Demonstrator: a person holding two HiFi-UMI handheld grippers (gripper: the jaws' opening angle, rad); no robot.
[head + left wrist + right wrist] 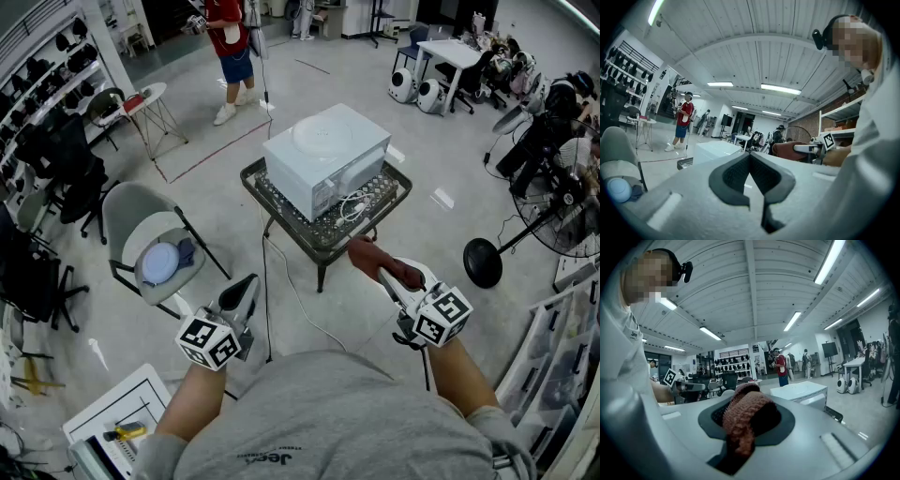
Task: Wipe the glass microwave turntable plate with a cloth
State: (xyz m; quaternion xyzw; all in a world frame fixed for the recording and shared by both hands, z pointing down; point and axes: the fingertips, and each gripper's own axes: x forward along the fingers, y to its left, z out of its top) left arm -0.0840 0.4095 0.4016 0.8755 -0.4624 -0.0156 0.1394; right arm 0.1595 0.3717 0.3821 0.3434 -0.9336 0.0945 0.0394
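The person wore a grey T-shirt (347, 422) with small dark lettering (265, 457) and loose grey sleeves (153, 457). The left tool (247, 286) and right tool (375, 265) had pale grey bodies and dark pads (733, 176). Behind each tool's jaws sat a cube (208, 342) of black-and-white square markers.

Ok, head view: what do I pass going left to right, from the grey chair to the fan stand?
Grey chair holding the plate → left hand-held gripper → microwave → right hand-held gripper, shut on the cloth → fan base.
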